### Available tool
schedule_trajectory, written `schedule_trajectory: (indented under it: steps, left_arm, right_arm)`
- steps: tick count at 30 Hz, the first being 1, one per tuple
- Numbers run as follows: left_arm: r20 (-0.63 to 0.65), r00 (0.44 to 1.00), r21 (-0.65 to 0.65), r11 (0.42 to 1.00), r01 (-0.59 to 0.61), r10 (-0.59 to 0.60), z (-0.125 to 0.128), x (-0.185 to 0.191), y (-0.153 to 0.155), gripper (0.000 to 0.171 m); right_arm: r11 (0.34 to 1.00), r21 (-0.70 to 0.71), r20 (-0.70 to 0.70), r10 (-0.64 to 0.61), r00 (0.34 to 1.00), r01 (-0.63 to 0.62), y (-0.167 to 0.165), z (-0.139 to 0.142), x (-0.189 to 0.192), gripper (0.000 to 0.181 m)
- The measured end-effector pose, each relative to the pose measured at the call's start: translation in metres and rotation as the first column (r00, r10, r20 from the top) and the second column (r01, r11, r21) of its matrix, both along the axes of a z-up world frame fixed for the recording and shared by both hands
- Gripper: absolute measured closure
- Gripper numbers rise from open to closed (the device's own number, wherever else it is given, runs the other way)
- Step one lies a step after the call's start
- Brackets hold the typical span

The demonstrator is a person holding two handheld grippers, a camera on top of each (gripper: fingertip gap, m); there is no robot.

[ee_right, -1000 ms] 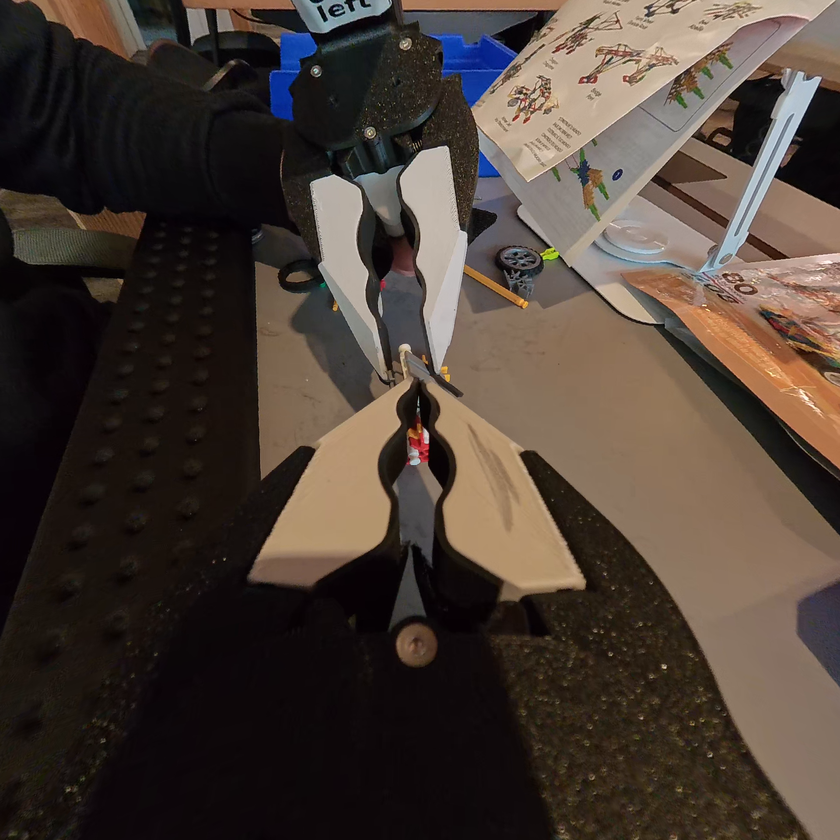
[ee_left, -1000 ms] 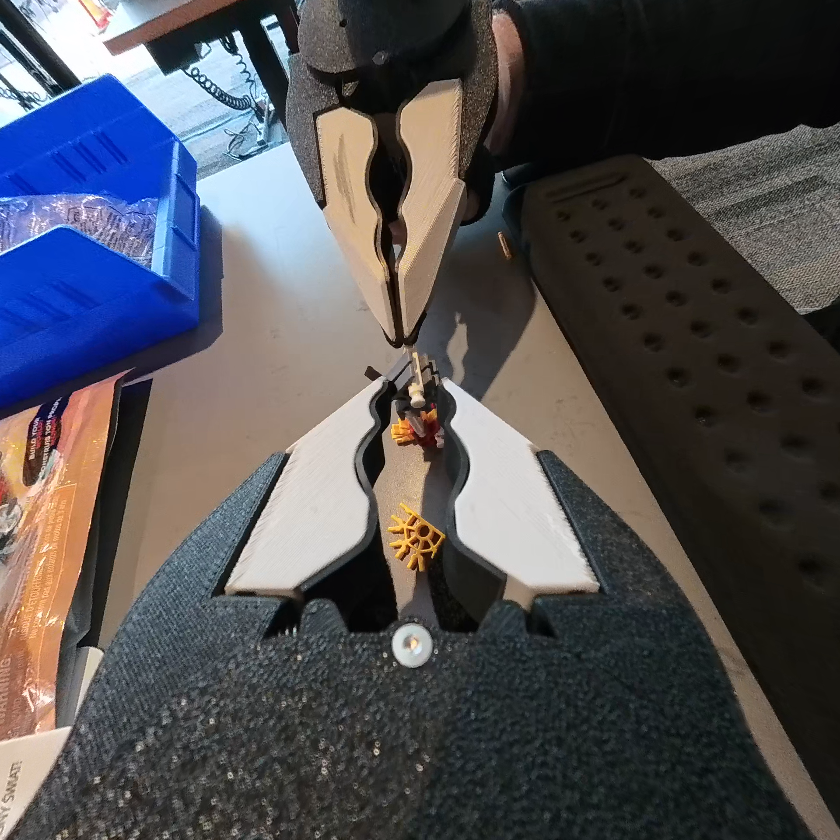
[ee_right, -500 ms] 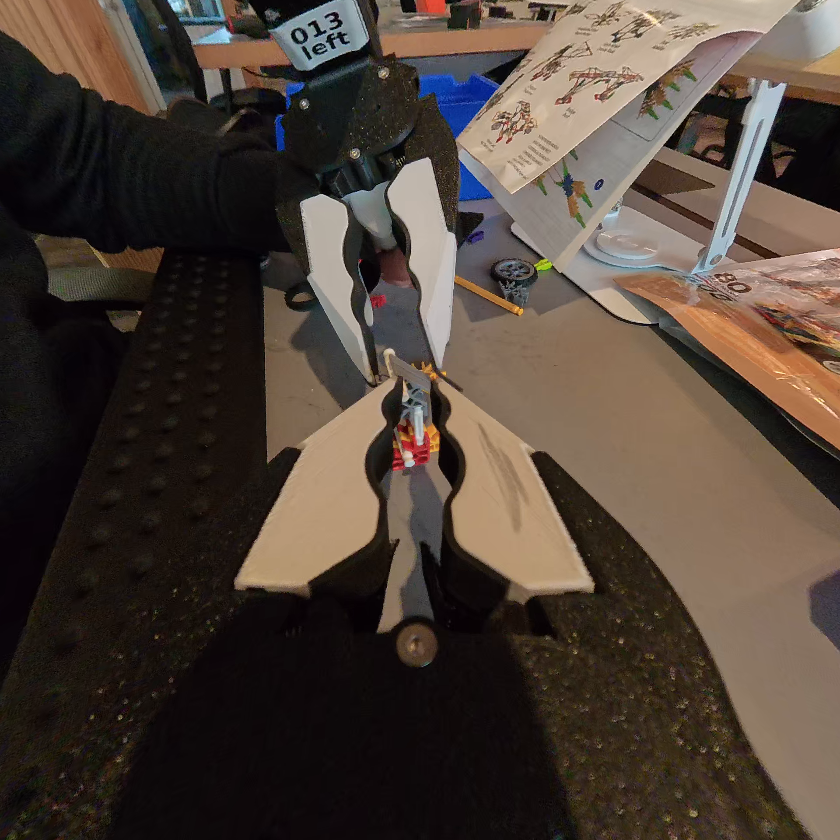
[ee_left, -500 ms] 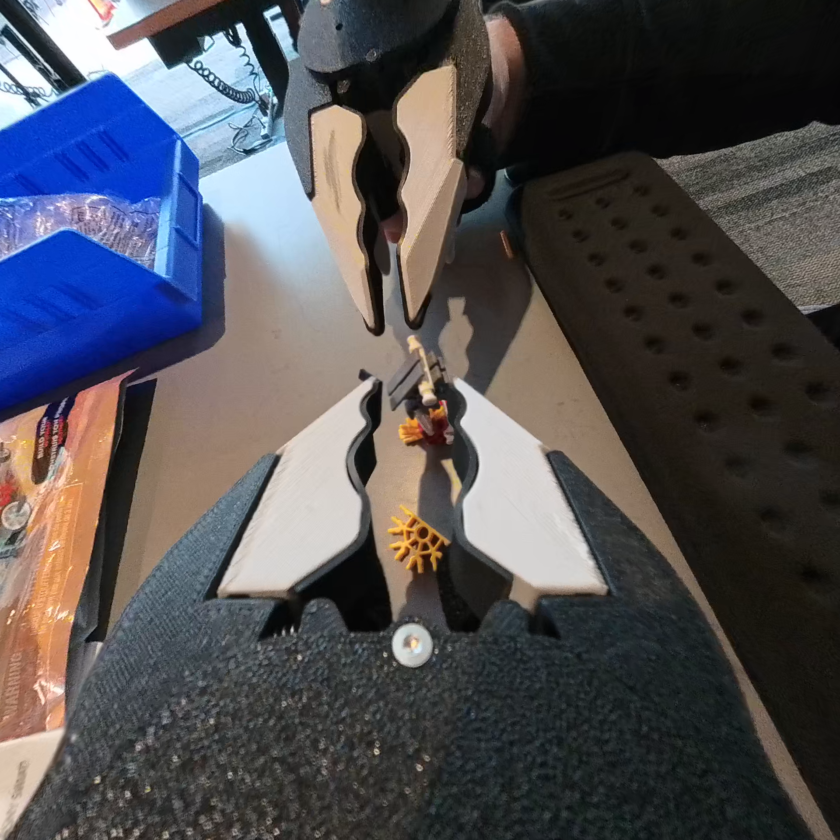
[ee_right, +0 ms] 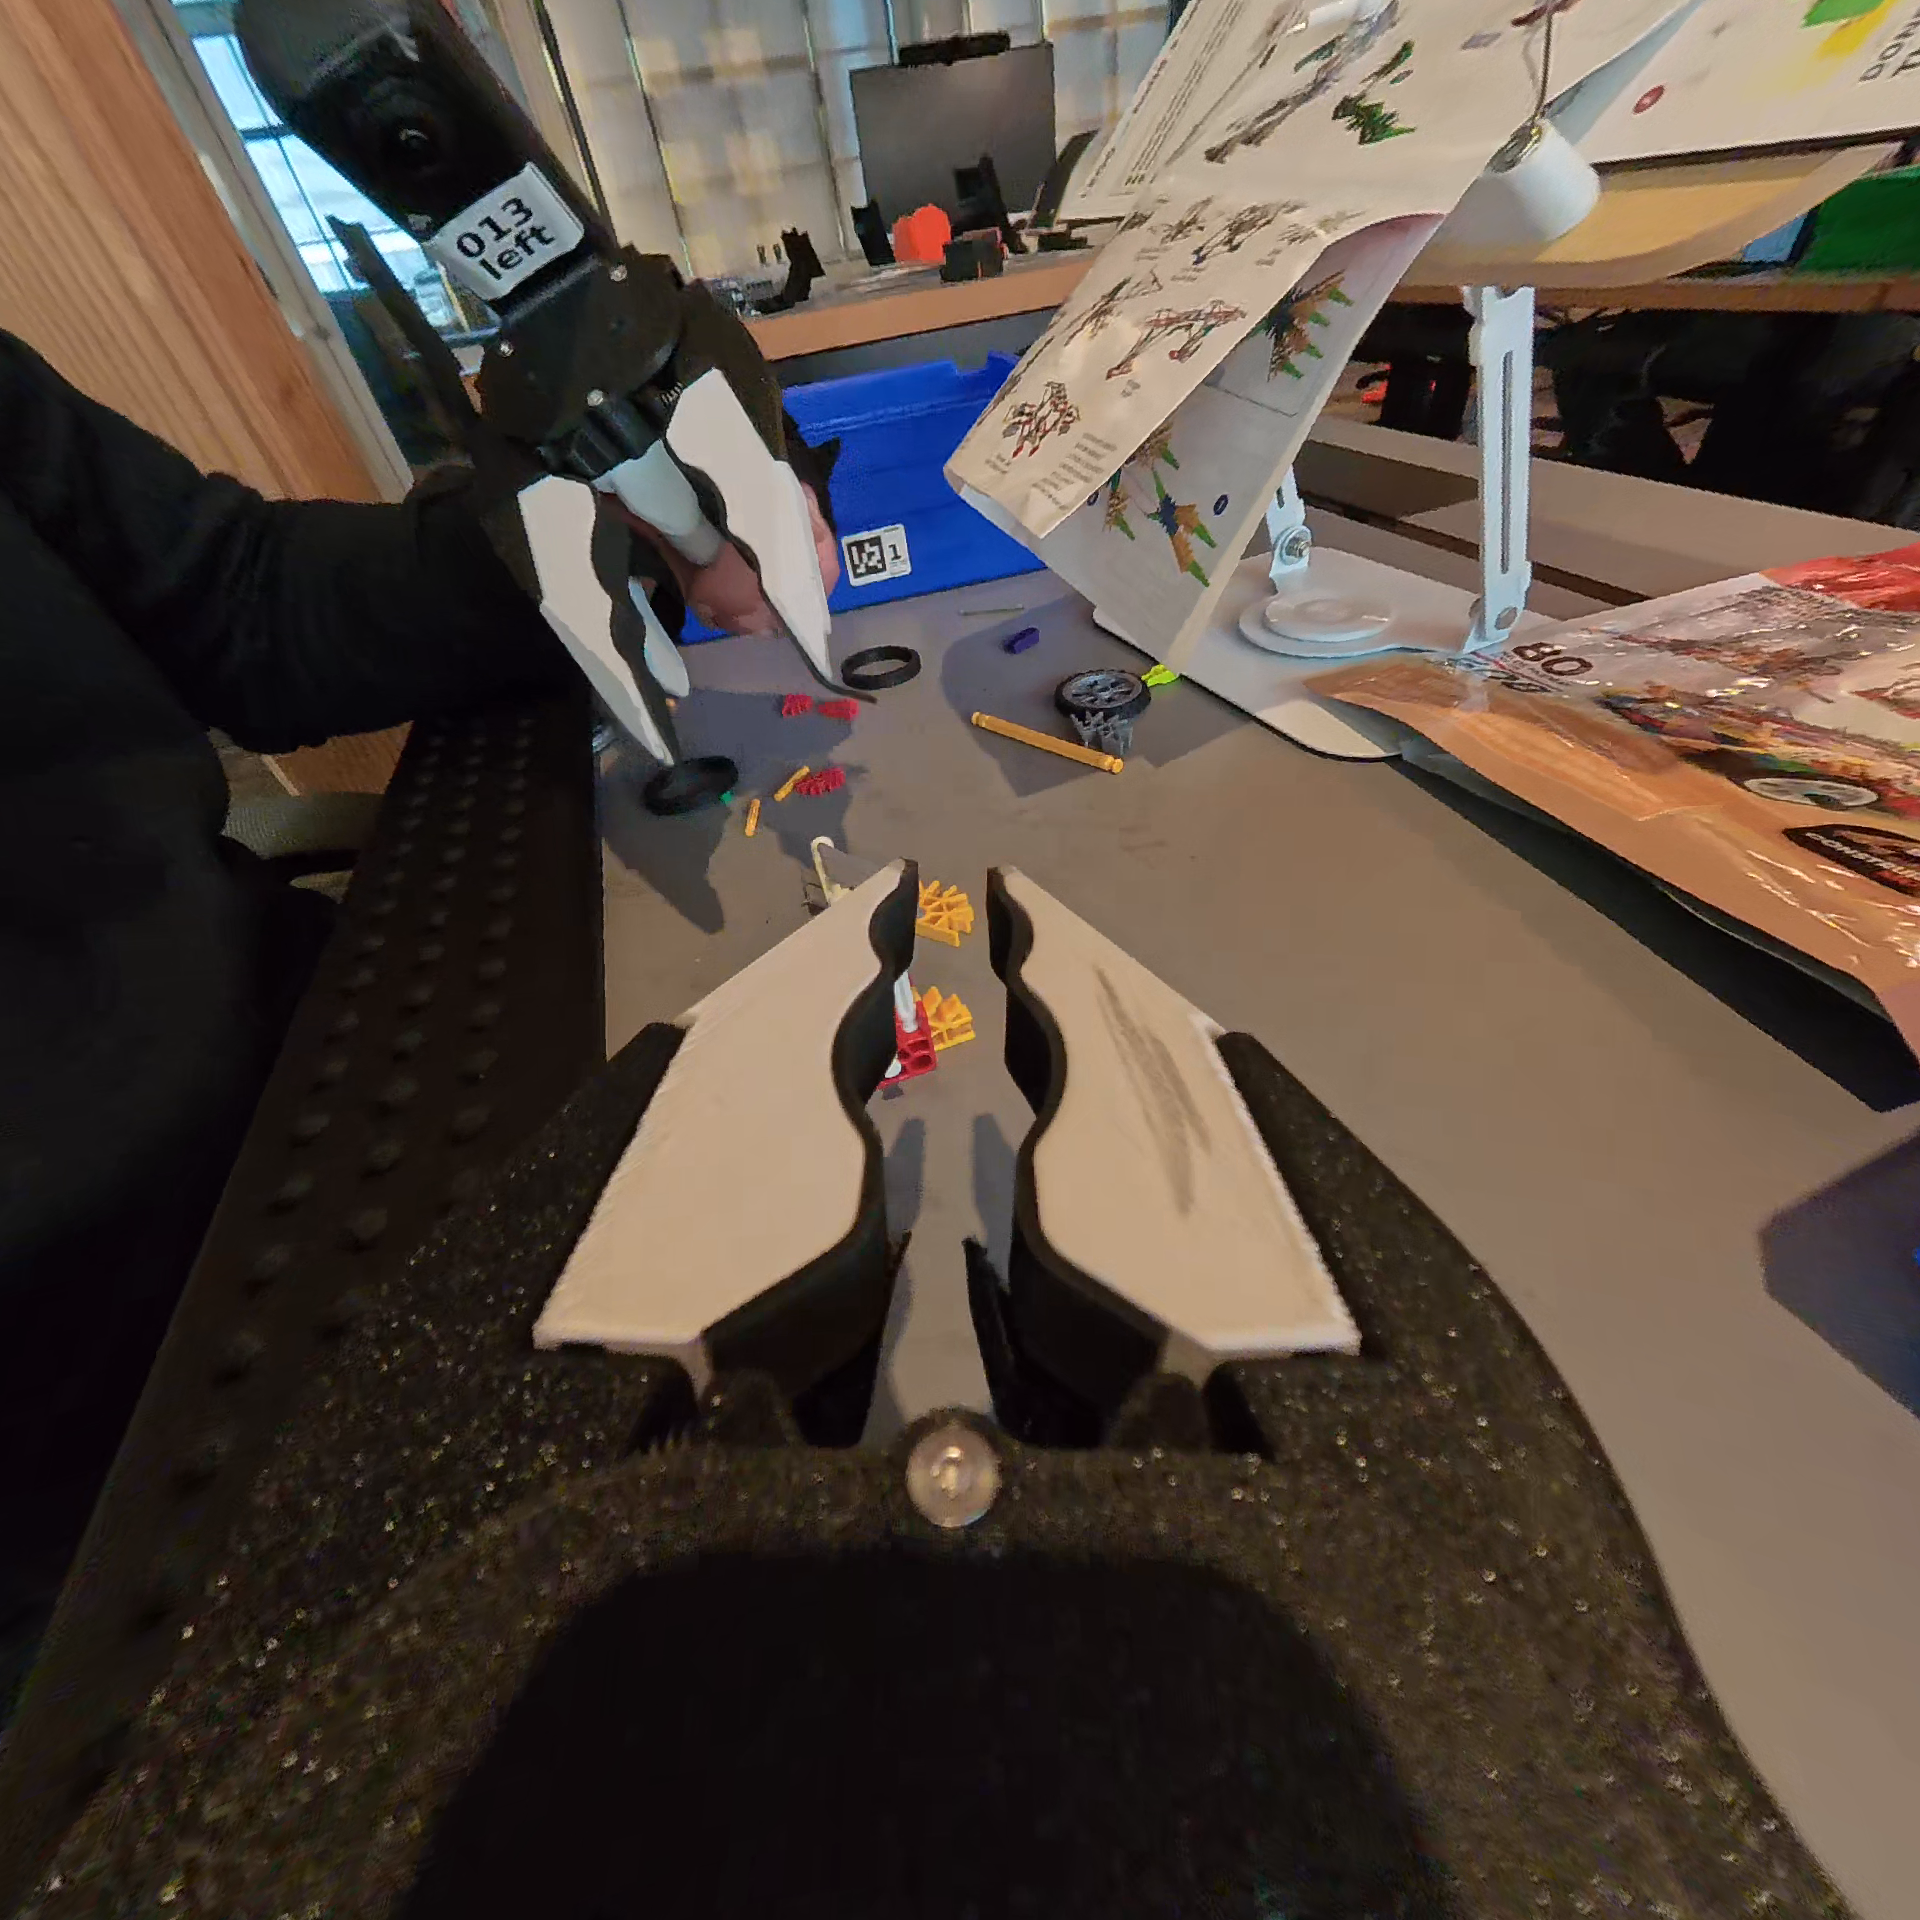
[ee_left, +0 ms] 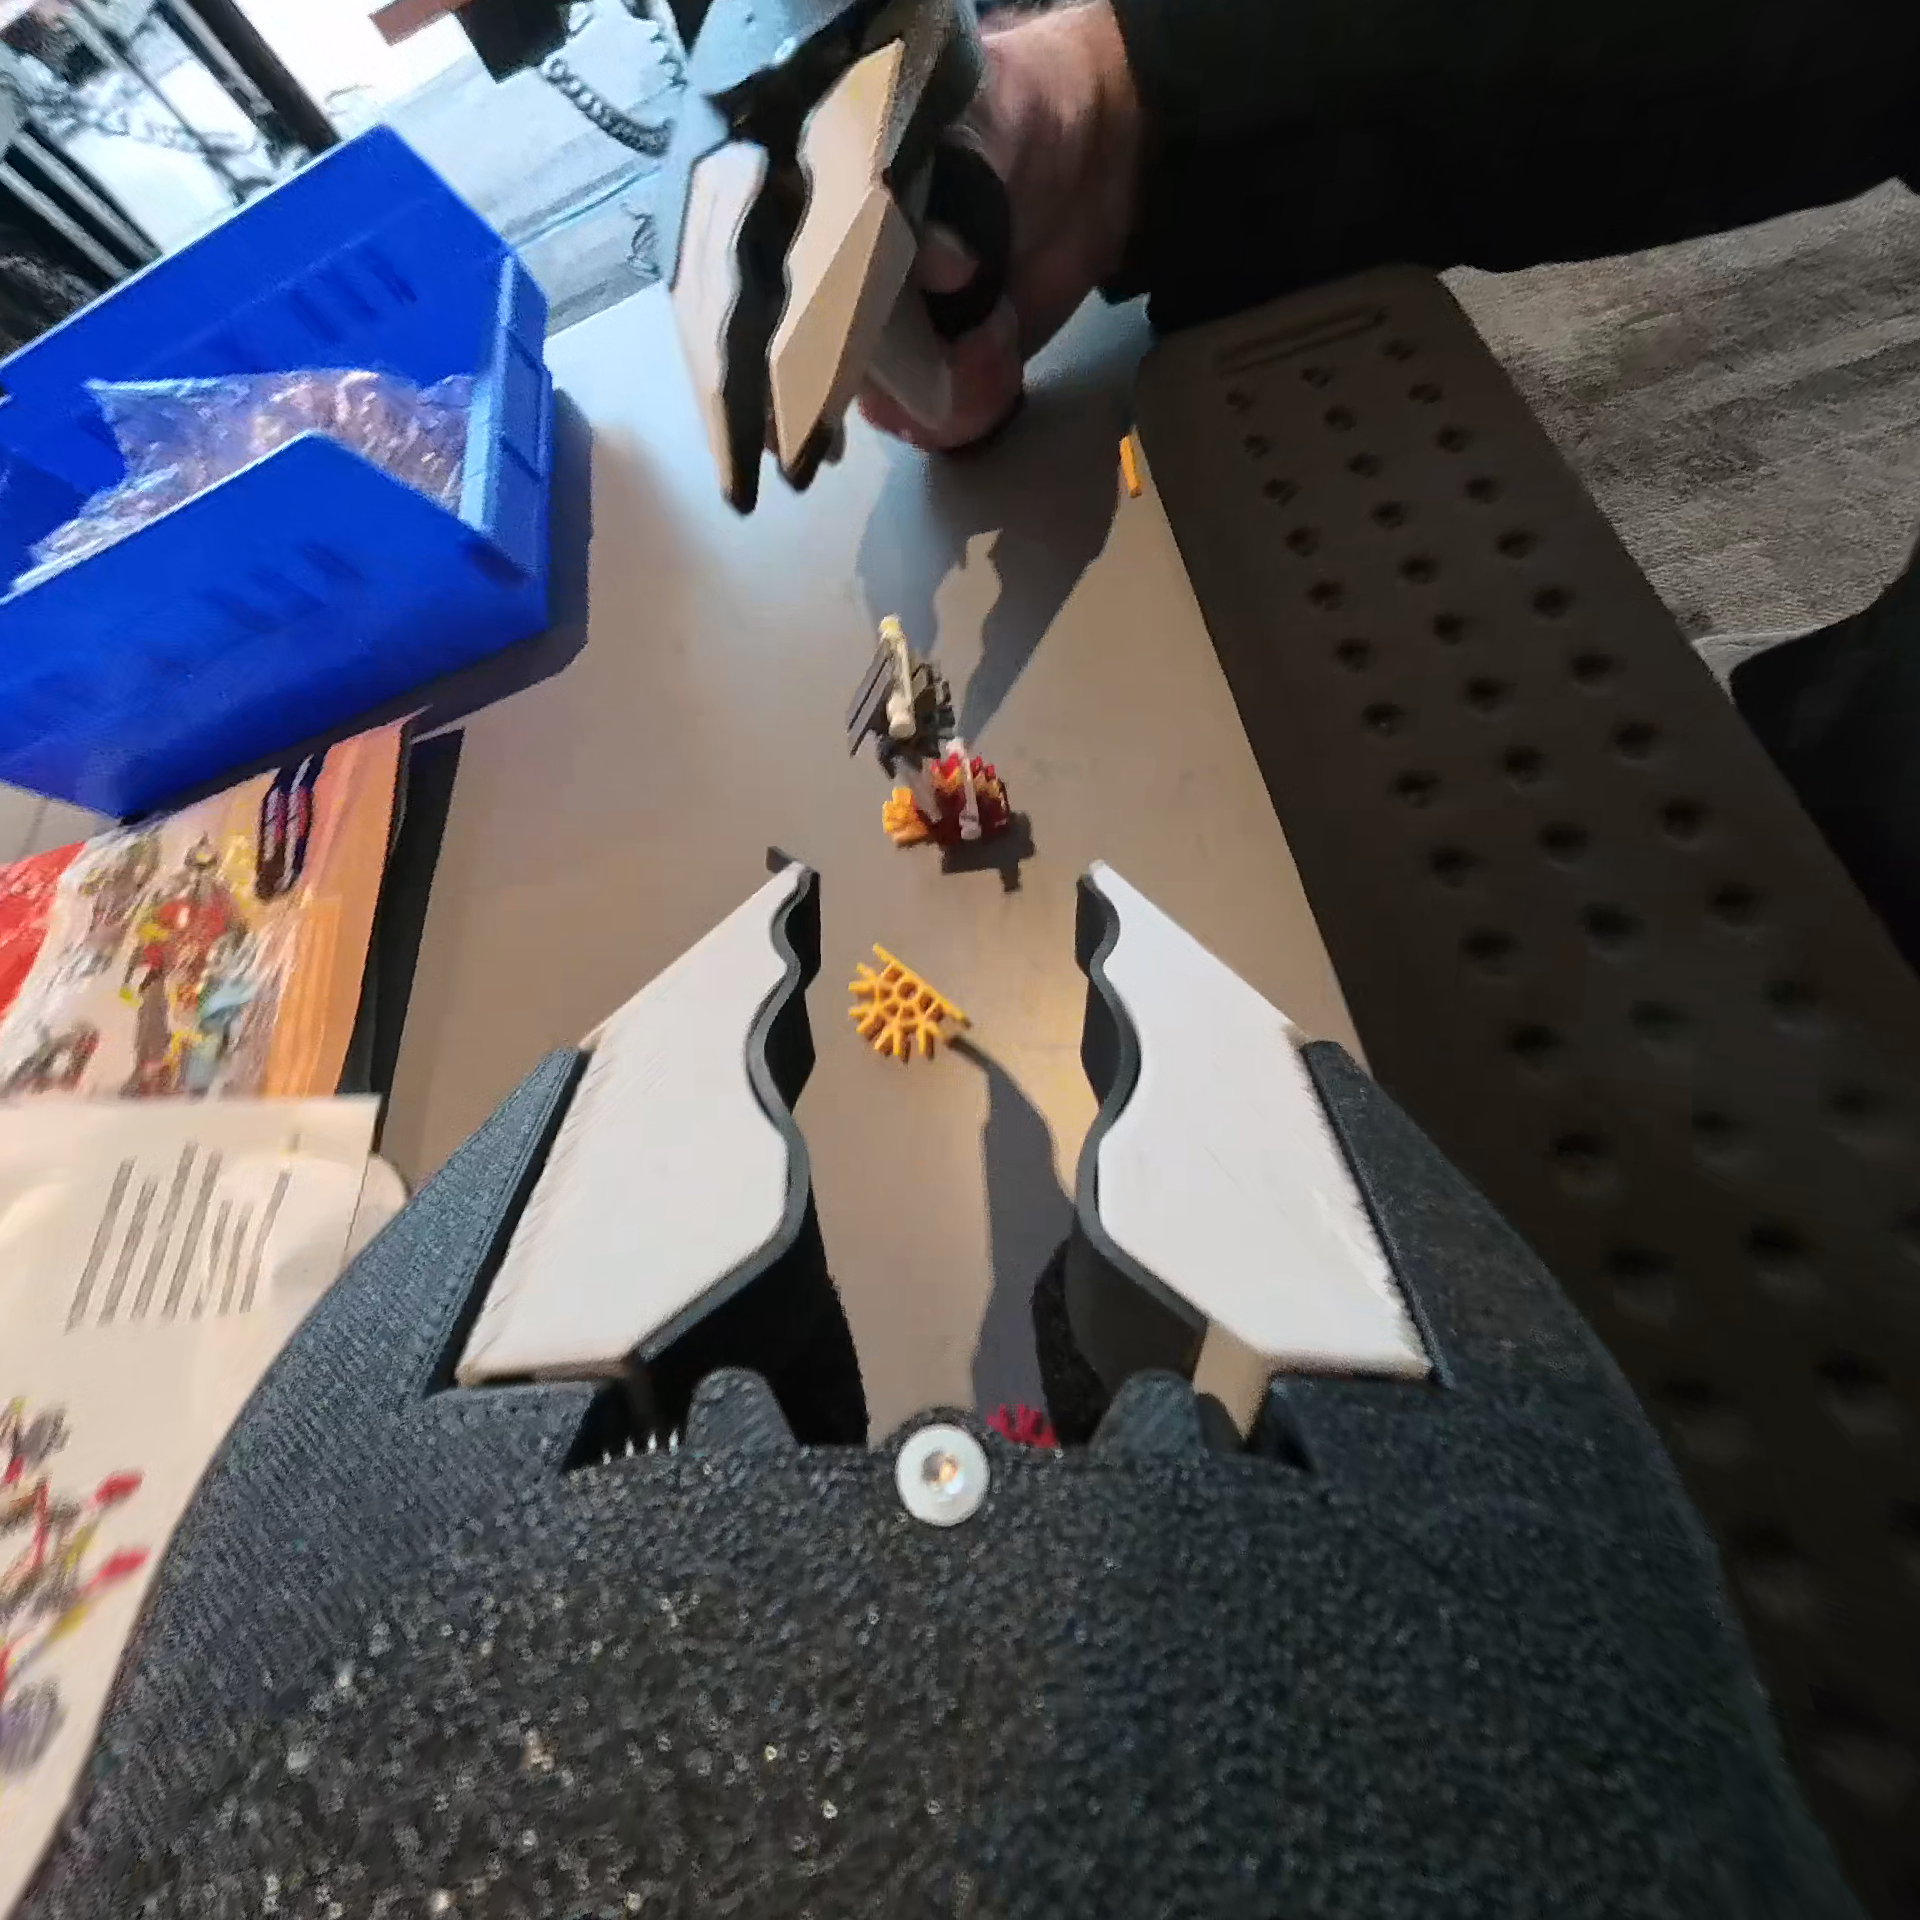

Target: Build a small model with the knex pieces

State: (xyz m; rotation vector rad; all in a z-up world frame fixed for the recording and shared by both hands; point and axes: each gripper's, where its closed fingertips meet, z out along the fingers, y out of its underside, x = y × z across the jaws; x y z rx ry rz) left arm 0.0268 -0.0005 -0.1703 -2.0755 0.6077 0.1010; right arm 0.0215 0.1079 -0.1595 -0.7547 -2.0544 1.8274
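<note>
Left gripper [ee_left: 940, 883] gapes wide, empty — a yellow connector [ee_left: 902, 1003] lies between its tips. Beyond, mid-desk [ee_left: 665, 727], the small toy assembly [ee_left: 930, 748] stands, its long axis running away. Right gripper [ee_left: 769, 483] hovers beyond, slightly parted, empty.

A workshop room with grey tables and daylight from the windows.

Seen in the right wrist view: a wood-slatted wall [ee_right: 125, 312] at the left, beside it tall windows [ee_right: 281, 208] full of pale daylight, and farther back a long wooden bench [ee_right: 935, 301] under a dark screen [ee_right: 951, 120]. Closer, a grey table [ee_right: 1351, 1039], bordered by a black perforated pad [ee_right: 447, 987]. In the left wrist view, grey carpet [ee_left: 1662, 343] beyond the pad.
</note>
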Motion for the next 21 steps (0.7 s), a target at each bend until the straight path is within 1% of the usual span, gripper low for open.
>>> schedule_trajectory:
  steps: [7,9,11,13,15,16,18,20,21]
  left_arm:
    - [-0.051,0.989,-0.004,0.990,-0.138,0.138,-0.007,-0.024,-0.046,0.126]
    - [-0.042,0.986,-0.002,0.986,-0.164,0.164,-0.007,-0.026,-0.058,0.126]
    - [-0.032,0.981,0.012,0.982,-0.189,0.190,-0.004,-0.027,-0.069,0.126]
    - [-0.030,0.975,0.021,0.975,-0.221,0.221,-0.002,-0.029,-0.079,0.126]
    - [-0.027,0.966,0.026,0.966,-0.255,0.256,-0.001,-0.032,-0.088,0.128]
    - [-0.023,0.963,0.028,0.963,-0.269,0.270,-0.002,-0.032,-0.092,0.128]
    - [-0.012,0.958,0.028,0.958,-0.287,0.287,-0.006,-0.033,-0.097,0.129]
    - [-0.005,0.952,0.027,0.952,-0.306,0.306,-0.009,-0.036,-0.098,0.130]
    - [-0.001,0.950,0.022,0.950,-0.312,0.312,-0.011,-0.038,-0.097,0.130]
  right_arm:
    - [1.000,-0.031,-0.017,0.006,1.000,-0.007,0.003,0.005,0.002,0.168]
    - [1.000,-0.019,-0.026,0.005,1.000,-0.006,0.002,0.005,0.002,0.167]
    - [1.000,0.011,-0.021,-0.004,1.000,0.005,0.000,0.002,0.003,0.162]
    - [0.997,0.069,-0.006,-0.030,1.000,0.030,-0.003,-0.004,0.003,0.158]
    - [0.986,0.150,0.025,-0.073,0.997,0.068,-0.009,-0.011,0.003,0.145]
    - [0.975,0.199,0.045,-0.107,0.993,0.096,-0.013,-0.015,0.002,0.143]
    - [0.945,0.302,0.075,-0.158,0.985,0.129,-0.025,-0.023,0.004,0.125]
    - [0.914,0.358,0.106,-0.242,0.964,0.190,-0.032,-0.026,0.003,0.123]
    - [0.906,0.366,0.130,-0.276,0.952,0.213,-0.037,-0.027,0.003,0.118]
